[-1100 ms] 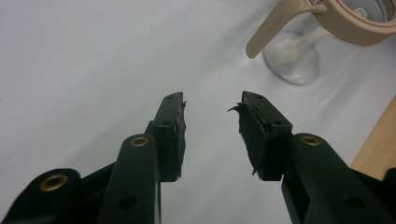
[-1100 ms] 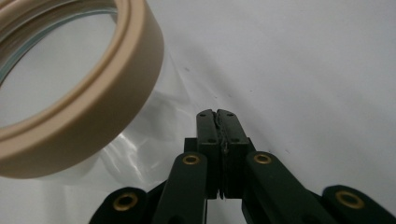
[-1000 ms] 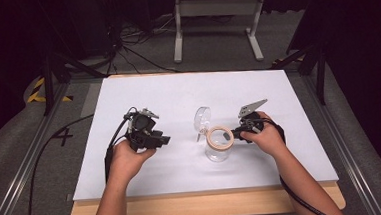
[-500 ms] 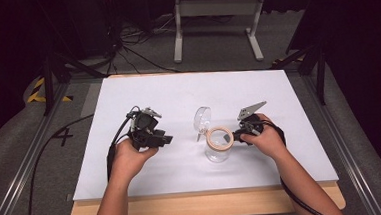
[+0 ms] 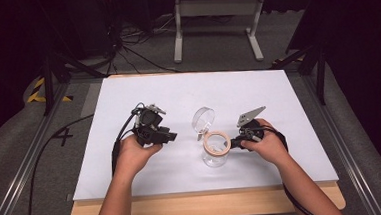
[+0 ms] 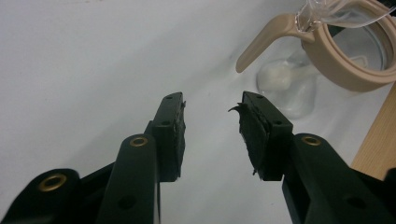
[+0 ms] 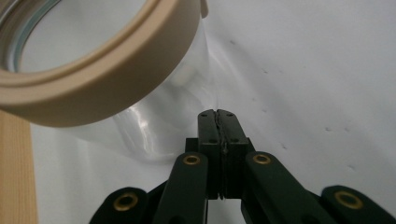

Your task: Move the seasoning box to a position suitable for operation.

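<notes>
R gripper (image 5: pixel 235 144): jaws together, empty, tips just beside jar (image 5: pixel 215 151) wall, nearer hand | jar: upright mid-tabletop (image 5: pixel 278 97), lid (image 5: pixel 203 119) swung open behind | L gripper (image 5: pixel 166 137): jaws apart, empty, jar off toward its right

Right gripper (image 7: pixel 218 113) jaws pressed together, empty, tips close beside clear jar (image 7: pixel 140 126) with tan rim (image 7: pixel 107 70); white sheet (image 7: pixel 303 70) below, wood edge (image 7: pixel 16 168) at left.
</notes>
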`<state>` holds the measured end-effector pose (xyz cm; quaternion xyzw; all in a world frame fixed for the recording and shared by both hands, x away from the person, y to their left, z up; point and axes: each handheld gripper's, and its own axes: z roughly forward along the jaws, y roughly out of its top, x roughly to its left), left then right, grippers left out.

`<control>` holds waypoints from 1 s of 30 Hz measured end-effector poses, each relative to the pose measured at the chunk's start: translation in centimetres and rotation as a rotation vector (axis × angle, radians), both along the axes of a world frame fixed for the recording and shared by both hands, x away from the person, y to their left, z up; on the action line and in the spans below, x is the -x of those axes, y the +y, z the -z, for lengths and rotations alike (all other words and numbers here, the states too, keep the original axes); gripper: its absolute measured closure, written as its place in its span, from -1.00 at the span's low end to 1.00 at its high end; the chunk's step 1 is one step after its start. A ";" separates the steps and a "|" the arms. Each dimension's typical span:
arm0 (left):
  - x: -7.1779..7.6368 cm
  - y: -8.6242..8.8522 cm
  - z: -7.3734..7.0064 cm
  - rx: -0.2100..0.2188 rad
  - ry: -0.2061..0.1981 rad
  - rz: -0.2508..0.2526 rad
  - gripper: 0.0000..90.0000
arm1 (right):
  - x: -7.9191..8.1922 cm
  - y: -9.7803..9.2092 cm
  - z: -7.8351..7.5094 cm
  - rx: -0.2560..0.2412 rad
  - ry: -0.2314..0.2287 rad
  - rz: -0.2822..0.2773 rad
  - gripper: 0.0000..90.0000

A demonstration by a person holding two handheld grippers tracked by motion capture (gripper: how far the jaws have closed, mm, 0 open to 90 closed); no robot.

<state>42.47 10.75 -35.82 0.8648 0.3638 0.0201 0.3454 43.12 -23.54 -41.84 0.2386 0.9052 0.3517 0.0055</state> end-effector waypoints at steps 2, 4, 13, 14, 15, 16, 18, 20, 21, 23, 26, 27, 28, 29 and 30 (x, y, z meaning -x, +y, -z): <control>-0.1 -0.1 0.0 -0.002 0.000 0.005 0.34 | 0.4 0.2 -0.1 0.008 -0.001 -0.010 1.00; -0.2 -0.2 0.0 0.004 -0.001 0.010 0.35 | 0.7 0.4 -0.1 0.017 -0.004 -0.021 1.00; -0.9 -0.4 0.0 0.040 0.002 -0.020 0.51 | 2.0 1.4 -0.2 0.032 0.002 -0.070 1.00; -1.0 -0.4 0.0 0.035 0.001 -0.017 0.51 | 2.2 1.7 -0.2 0.035 0.006 -0.079 1.00; -1.0 -0.4 0.0 0.035 0.001 -0.017 0.53 | 2.4 1.9 -0.3 0.036 0.010 -0.086 1.00; -1.0 -0.3 0.0 0.035 -0.004 -0.019 0.55 | 2.5 2.2 -0.2 0.038 0.011 -0.101 1.00; -1.0 -0.2 0.0 0.037 -0.001 -0.011 0.60 | 2.7 2.5 -0.2 0.043 0.014 -0.115 1.00; -0.9 -0.2 0.0 0.041 -0.003 -0.007 0.64 | 2.8 2.9 -0.2 0.049 0.011 -0.127 1.00; -0.9 -0.1 0.0 0.044 -0.004 -0.006 0.67 | 2.9 3.0 -0.2 0.049 0.015 -0.133 1.00; -0.9 0.0 -0.1 0.047 -0.001 0.003 0.72 | 3.0 3.3 -0.2 0.052 0.014 -0.141 1.00; -0.9 0.1 0.0 0.049 0.000 0.000 0.77 | 3.1 3.4 -0.1 0.051 0.020 -0.146 1.00; -0.9 0.1 0.0 0.050 0.004 0.000 0.79 | 3.1 3.5 -0.1 0.051 0.020 -0.145 1.00; -1.0 0.1 0.0 0.048 0.005 0.001 0.82 | 3.0 3.4 -0.1 0.050 0.019 -0.147 1.00; -1.0 0.1 0.0 0.048 0.005 0.001 0.85 | 3.0 3.4 -0.1 0.050 0.019 -0.147 1.00; -1.0 0.1 -0.1 0.048 -0.001 0.001 0.85 | 3.1 3.4 -0.1 0.041 0.023 -0.142 1.00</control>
